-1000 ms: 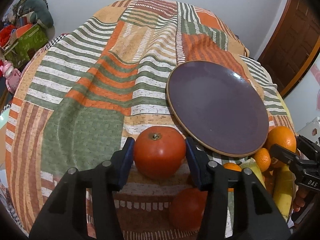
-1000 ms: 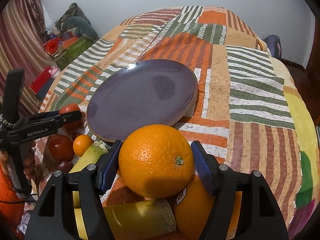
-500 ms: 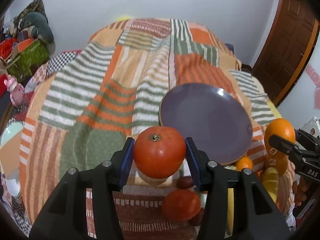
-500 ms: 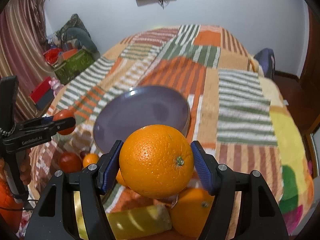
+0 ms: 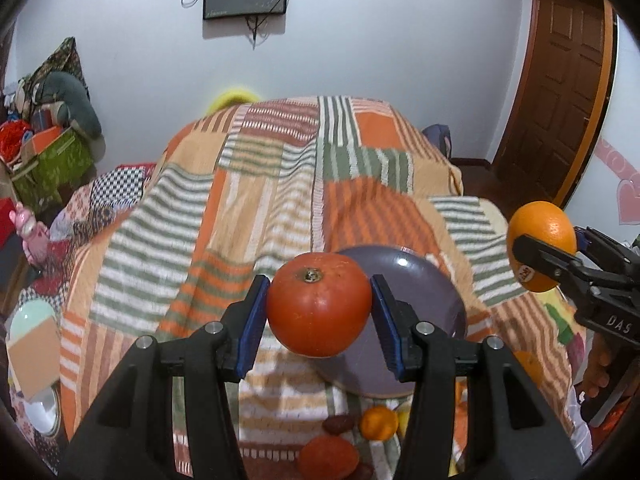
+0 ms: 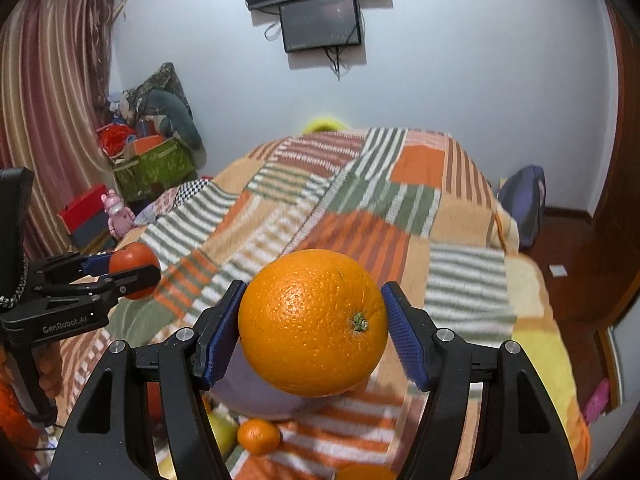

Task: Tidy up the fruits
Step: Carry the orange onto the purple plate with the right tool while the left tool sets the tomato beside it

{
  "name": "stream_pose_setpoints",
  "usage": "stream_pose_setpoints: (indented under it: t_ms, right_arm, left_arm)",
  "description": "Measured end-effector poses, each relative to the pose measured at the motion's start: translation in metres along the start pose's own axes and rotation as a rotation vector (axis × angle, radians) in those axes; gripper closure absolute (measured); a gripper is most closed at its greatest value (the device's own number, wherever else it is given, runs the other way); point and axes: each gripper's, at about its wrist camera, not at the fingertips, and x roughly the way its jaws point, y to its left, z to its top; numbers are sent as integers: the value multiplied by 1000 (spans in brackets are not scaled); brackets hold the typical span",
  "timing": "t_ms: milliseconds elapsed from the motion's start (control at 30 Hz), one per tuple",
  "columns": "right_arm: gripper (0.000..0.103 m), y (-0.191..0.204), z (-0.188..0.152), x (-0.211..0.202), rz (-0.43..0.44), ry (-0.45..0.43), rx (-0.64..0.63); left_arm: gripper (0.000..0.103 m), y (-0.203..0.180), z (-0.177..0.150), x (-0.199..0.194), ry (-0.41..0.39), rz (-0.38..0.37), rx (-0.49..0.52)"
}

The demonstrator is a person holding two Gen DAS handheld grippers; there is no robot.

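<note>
My left gripper (image 5: 319, 316) is shut on a red tomato (image 5: 319, 303) and holds it high above the bed. My right gripper (image 6: 312, 326) is shut on a large orange (image 6: 313, 322), also held high. A purple plate (image 5: 432, 292) lies on the patchwork blanket below, partly hidden behind both fruits; in the right wrist view its near edge (image 6: 256, 398) shows under the orange. Each gripper shows in the other's view: the right one with the orange (image 5: 541, 246), the left one with the tomato (image 6: 134, 270).
Loose fruit lies near the blanket's front edge: a small mandarin (image 5: 378, 423), another tomato (image 5: 328, 456), a dark date (image 5: 338, 424), a mandarin (image 6: 258, 436) and a yellow-green fruit (image 6: 222, 432). Boxes and toys (image 6: 152, 160) stand at the left wall. A wooden door (image 5: 560, 92) is at the right.
Both grippers have risen well above the bed with their fruit; the plate and loose fruit now look smaller and lower, and the wall and screen have come into view.
</note>
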Motion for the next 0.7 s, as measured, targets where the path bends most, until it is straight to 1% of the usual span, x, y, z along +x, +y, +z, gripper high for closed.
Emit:
stream_pose_setpoints:
  t_ms: [133, 233, 367, 467, 700]
  right_arm:
    - [38, 0, 6, 9, -1, -8, -5]
    - [38, 0, 10, 18, -6, -2, -15]
    - [38, 3, 13, 34, -25, 18, -55]
    - [38, 3, 13, 50, -29, 48, -69]
    - [38, 1, 8, 91, -7, 154, -63]
  left_arm:
    - [53, -6, 12, 3, -25, -8, 11]
    - [53, -10, 19, 11, -27, -7, 21]
    - [53, -9, 24, 34, 16, -7, 22]
    - [53, -7, 25, 52, 48, 1, 26]
    - [53, -2, 17, 96, 152, 1, 44]
